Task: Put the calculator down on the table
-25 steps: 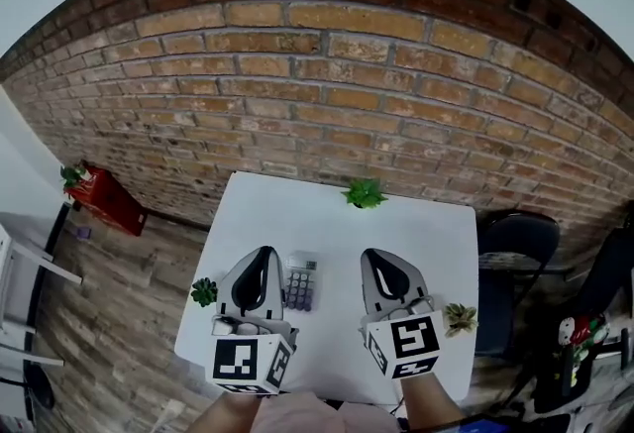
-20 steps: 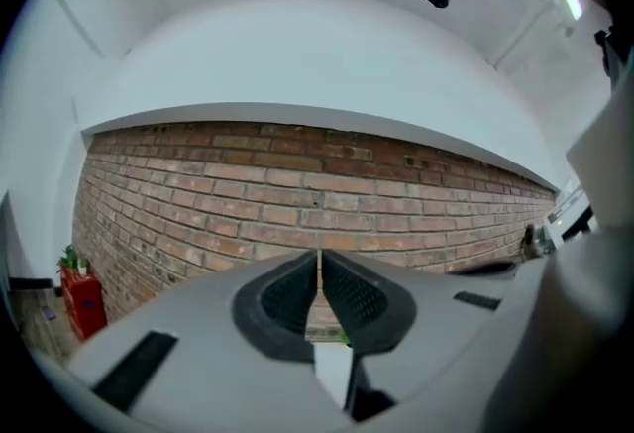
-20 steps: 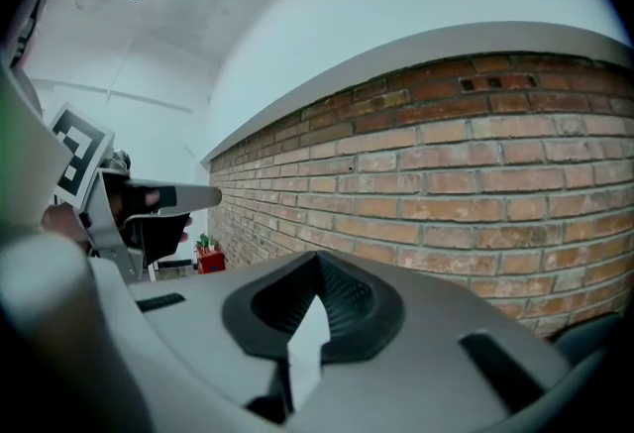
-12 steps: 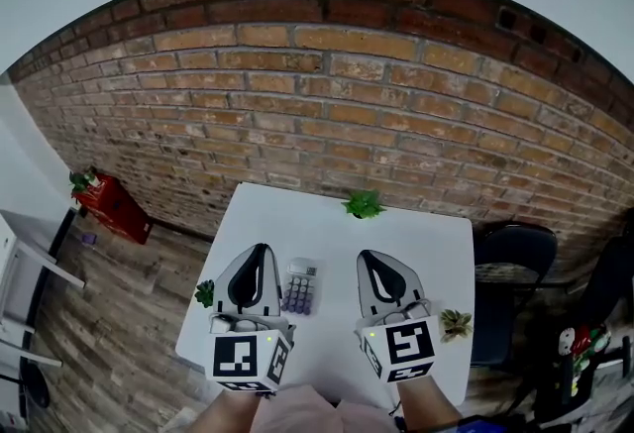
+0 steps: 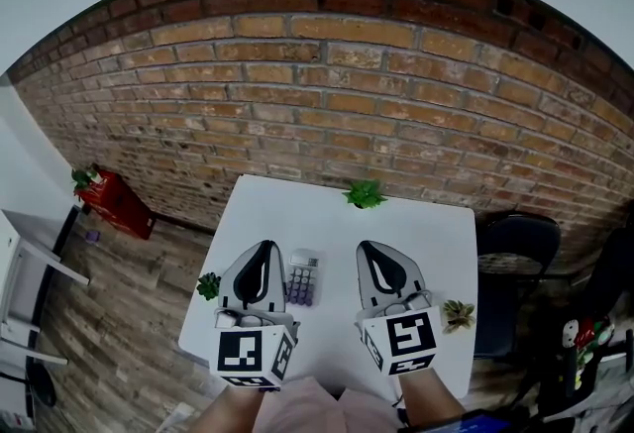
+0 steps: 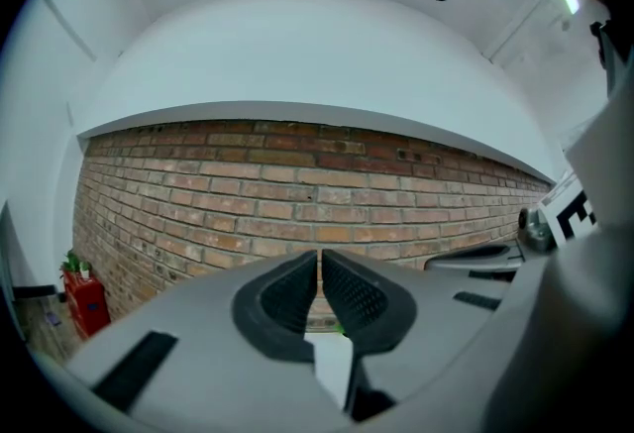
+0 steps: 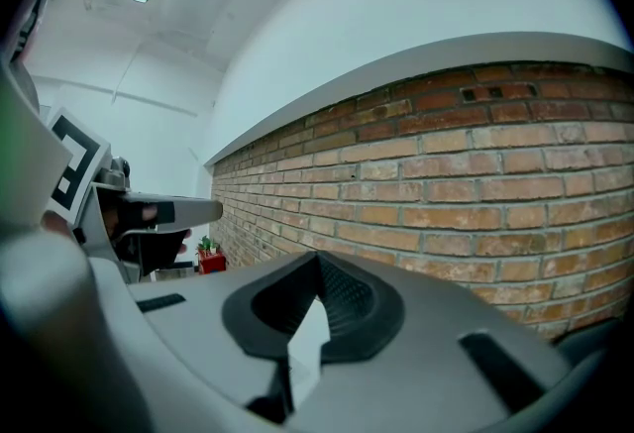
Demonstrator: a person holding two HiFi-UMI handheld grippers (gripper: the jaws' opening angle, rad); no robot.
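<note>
Calculator flat on table, long axis toward brick wall, just beside left gripper; right gripper farther off. Both jaw pairs together, empty. Placement judged done.

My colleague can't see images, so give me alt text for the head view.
A calculator lies on a white table between the left gripper and right gripper, both shut, nearer the left. Small plants dot three table edges; a brick wall stands behind.

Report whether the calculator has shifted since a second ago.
No. The small grey calculator keeps its distance from the green potted plant on the white table's left edge.
</note>
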